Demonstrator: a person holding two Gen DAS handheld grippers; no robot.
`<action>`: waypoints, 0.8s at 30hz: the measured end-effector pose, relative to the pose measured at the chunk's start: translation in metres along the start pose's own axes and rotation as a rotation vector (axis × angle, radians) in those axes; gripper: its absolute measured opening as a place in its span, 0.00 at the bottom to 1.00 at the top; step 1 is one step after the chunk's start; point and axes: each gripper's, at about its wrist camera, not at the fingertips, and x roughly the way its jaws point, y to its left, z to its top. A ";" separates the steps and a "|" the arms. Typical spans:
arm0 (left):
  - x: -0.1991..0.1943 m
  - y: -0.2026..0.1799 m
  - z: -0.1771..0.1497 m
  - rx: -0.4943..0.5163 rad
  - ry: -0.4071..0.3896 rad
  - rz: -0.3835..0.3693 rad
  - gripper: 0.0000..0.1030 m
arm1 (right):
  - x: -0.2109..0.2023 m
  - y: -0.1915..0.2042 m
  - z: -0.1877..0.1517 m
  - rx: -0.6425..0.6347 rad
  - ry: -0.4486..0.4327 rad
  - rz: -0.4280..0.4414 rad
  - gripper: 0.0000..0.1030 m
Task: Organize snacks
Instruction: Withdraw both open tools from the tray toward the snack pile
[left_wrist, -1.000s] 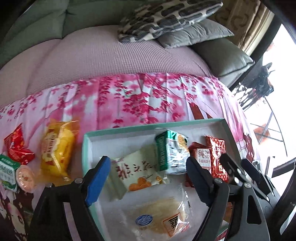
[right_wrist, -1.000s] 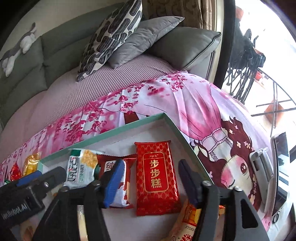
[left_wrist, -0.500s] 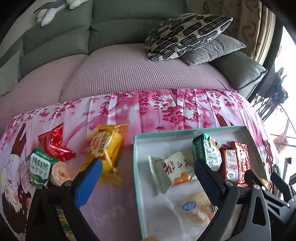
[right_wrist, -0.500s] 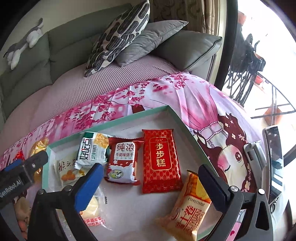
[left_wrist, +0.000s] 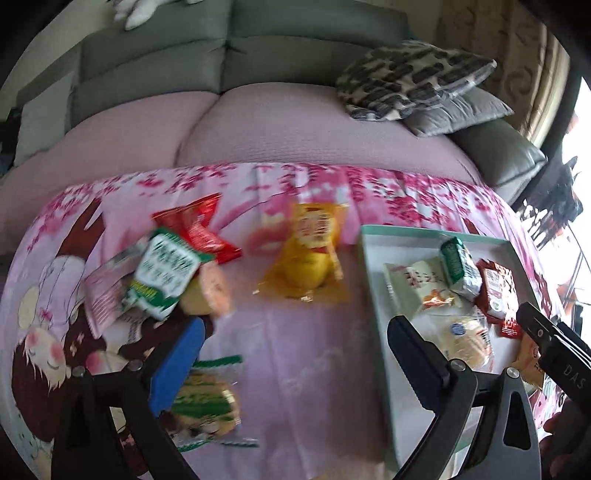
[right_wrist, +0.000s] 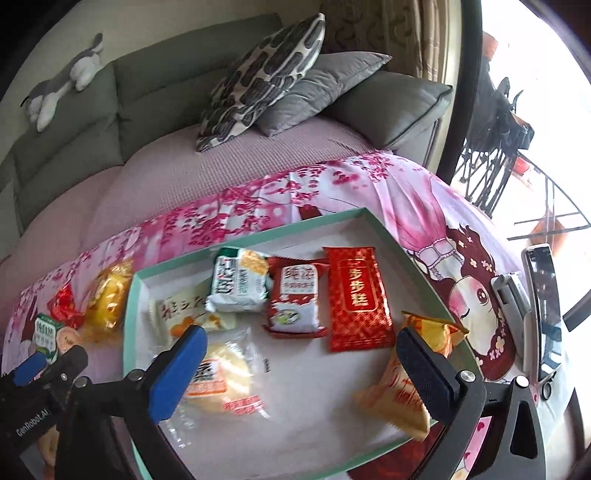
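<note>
A teal-rimmed white tray (right_wrist: 380, 223) (left_wrist: 365, 258) lies on the pink cloth and holds several snack packs, among them a red flat pack (right_wrist: 356, 297), a red-white pack (right_wrist: 295, 299) and a green-white pack (right_wrist: 238, 284). My right gripper (right_wrist: 295, 363) is open and empty above the tray's near half. My left gripper (left_wrist: 291, 358) is open and empty over the bare cloth left of the tray. Beyond it lie a yellow pack (left_wrist: 310, 254), a red pack (left_wrist: 201, 229) and a green-white pack (left_wrist: 166, 271). A green pack (left_wrist: 207, 402) lies by the left finger.
A grey sofa with a pink cover (left_wrist: 295, 122) and patterned cushions (right_wrist: 266, 77) runs behind the table. A phone on a stand (right_wrist: 543, 306) sits at the table's right edge. A plush toy (right_wrist: 62, 83) lies on the sofa back.
My left gripper has swung left, off the tray and over the loose snacks on the cloth. My right gripper has pulled back from the tray and opened wide.
</note>
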 end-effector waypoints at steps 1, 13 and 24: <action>-0.001 0.006 -0.002 -0.011 -0.002 0.003 0.96 | -0.001 0.003 -0.001 -0.002 -0.001 0.003 1.00; -0.003 0.044 -0.009 -0.092 -0.015 0.013 0.96 | 0.004 0.053 -0.012 -0.079 0.004 0.019 1.00; -0.009 0.071 -0.014 -0.115 -0.024 0.061 0.96 | 0.010 0.101 -0.029 -0.121 0.029 0.131 1.00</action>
